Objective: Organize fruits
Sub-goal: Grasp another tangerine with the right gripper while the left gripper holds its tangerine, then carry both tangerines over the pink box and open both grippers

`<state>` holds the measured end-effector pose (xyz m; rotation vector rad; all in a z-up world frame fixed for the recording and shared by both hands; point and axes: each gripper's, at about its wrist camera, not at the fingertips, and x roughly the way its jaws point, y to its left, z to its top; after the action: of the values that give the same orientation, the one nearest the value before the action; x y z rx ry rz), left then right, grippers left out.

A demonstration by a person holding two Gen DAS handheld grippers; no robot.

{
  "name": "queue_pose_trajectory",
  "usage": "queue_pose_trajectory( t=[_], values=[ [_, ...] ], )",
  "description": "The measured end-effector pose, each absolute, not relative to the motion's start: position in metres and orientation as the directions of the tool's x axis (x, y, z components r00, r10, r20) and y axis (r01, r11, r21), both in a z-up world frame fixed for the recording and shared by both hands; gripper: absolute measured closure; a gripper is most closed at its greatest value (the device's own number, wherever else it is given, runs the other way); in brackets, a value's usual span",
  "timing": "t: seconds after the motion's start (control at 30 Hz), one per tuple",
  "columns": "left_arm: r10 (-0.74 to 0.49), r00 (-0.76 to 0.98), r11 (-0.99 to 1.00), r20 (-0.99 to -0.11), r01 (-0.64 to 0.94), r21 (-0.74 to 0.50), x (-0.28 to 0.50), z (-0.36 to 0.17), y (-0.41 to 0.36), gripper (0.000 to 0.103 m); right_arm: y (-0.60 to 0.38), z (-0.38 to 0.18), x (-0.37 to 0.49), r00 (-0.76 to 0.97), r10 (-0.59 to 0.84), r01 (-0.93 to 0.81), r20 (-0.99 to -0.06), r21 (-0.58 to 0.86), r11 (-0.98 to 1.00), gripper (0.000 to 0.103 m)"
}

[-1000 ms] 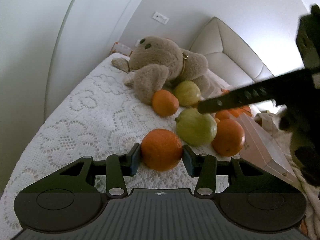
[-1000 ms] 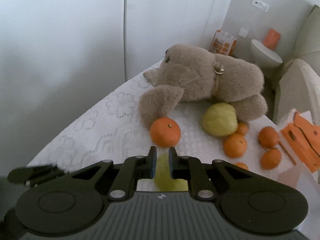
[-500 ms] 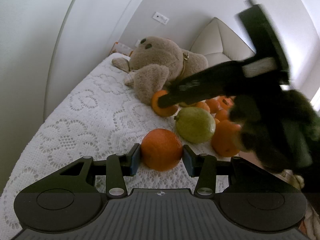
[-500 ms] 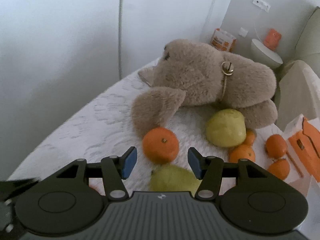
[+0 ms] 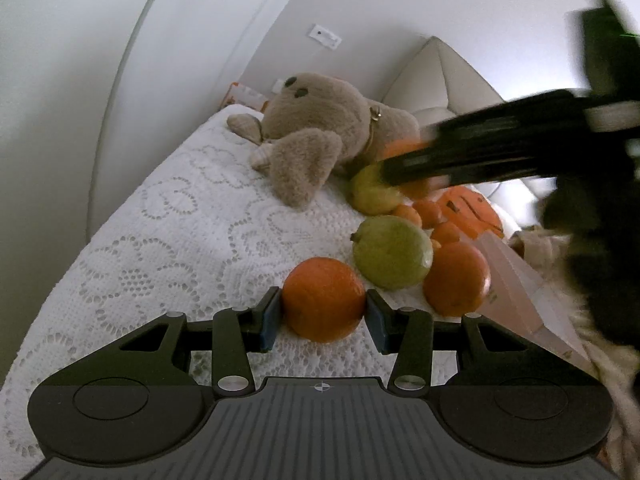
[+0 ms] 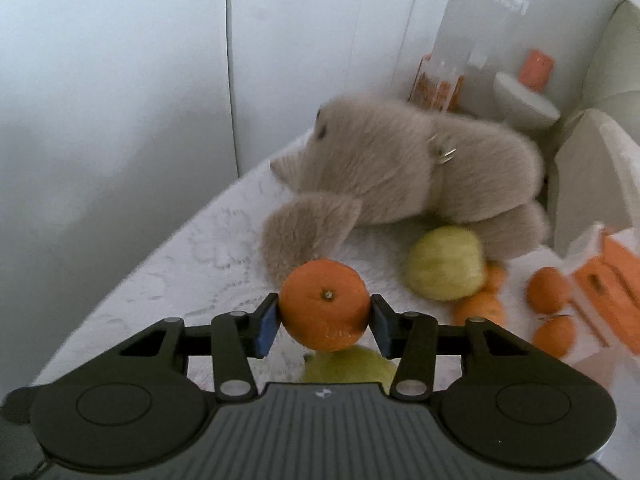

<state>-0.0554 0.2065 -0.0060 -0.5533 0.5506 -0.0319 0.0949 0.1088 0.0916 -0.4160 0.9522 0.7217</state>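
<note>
Left wrist view is showing a large orange sitting on the white lace bedspread, squeezed between the blue pads of the left tongs, both pads pressing on its sides. Just beyond it a green pear-like fruit is lying beside a second orange, and smaller oranges are trailing back toward a plush bear.

In the right wrist view a mandarin is sitting between the pads of the right tongs, stem facing the camera; these tongs have just been closing, and both pads are touching its sides. A yellow-green fruit is lying near the bear's leg. Another green fruit is peeking out under the mandarin, mostly hidden by the tongs' body.

Motion blur is smearing the right-hand view, and the right tongs are crossing the left view as a dark streak covering some fruit.
</note>
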Motion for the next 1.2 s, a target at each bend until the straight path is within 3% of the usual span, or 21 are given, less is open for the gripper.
queue_pose_trajectory(
  t=[0.13,0.2,0.3,0.47,0.57,0.7,0.93,1.07,1.2],
  values=[
    [-0.191,0.847,0.869,-0.495,-0.089,-0.488,-0.047,0.008,0.199,0.054,0.052,0.141,0.077,0.454,0.388,-0.675,-0.802,-0.025,0.737,0.056],
    [-0.241,0.864,0.861,-0.442,-0.02,-0.509,-0.04,0.031,0.187,0.054,0.013,0.167,0.068,0.512,0.389,-0.636,-0.766,-0.034,0.771,0.056],
    [-0.292,0.886,0.892,-0.361,0.116,-0.437,-0.02,0.084,0.147,0.054,-0.044,0.198,0.059,0.636,0.33,-0.53,-0.697,-0.083,0.844,0.056],
    [-0.53,0.771,0.824,-0.353,0.371,-0.428,0.048,0.141,0.055,0.054,-0.135,0.221,0.062,0.767,0.155,-0.248,-0.623,-0.064,0.967,0.056],
    [-0.596,0.673,0.797,-0.438,0.43,-0.424,0.09,0.136,-0.002,0.053,-0.18,0.21,0.067,0.789,0.064,-0.117,-0.611,-0.047,0.992,0.056],
    [-0.58,0.606,0.815,-0.545,0.417,-0.403,0.12,0.106,-0.046,0.055,-0.222,0.173,0.071,0.758,-0.019,0.017,-0.652,-0.009,1.0,0.056],
    [-0.502,0.596,0.865,-0.627,0.366,-0.344,0.136,0.071,-0.054,0.053,-0.247,0.094,0.071,0.637,0.061,0.041,-0.769,0.113,0.993,0.056],
    [-0.473,0.621,0.88,-0.625,0.371,-0.298,0.127,0.077,-0.042,0.053,-0.235,0.066,0.08,0.597,0.113,0.007,-0.794,0.146,0.989,0.055],
    [-0.516,0.619,0.857,-0.592,0.384,-0.345,0.121,0.09,-0.031,0.053,-0.234,0.058,0.08,0.586,0.145,-0.002,-0.797,0.178,0.984,0.051]
  ],
)
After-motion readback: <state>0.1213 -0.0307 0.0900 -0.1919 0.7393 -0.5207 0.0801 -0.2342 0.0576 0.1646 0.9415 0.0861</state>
